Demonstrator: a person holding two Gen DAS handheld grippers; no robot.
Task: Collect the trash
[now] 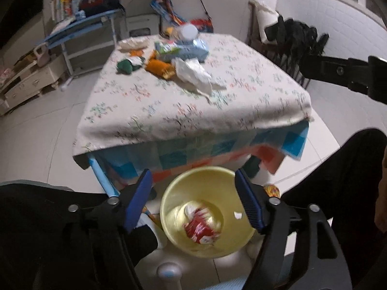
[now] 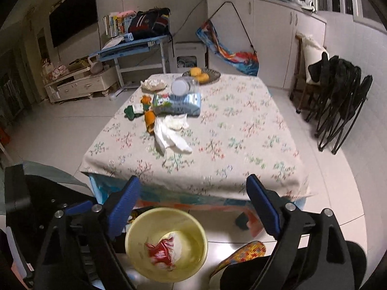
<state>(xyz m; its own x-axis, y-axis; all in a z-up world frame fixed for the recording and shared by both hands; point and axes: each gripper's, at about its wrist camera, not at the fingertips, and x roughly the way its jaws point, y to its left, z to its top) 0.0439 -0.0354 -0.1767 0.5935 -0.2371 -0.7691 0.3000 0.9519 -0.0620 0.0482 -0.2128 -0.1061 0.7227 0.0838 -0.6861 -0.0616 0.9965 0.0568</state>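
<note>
Trash sits in two places: a red-and-white wrapper [image 1: 202, 227] lies in the yellow bin [image 1: 227, 176] on the floor in front of the worktop [image 1: 169, 111], and tissues [image 2: 173, 136], an orange packet [image 2: 148, 118], a green scrap [image 2: 130, 112] and a blue pack [image 2: 188, 104] lie clustered on the worktop's far left. Your left gripper [image 1: 194, 199] hangs above the bin, jaws wide, holding nothing. Your right gripper [image 2: 193, 207] is likewise spread wide and empty above the bin.
</note>
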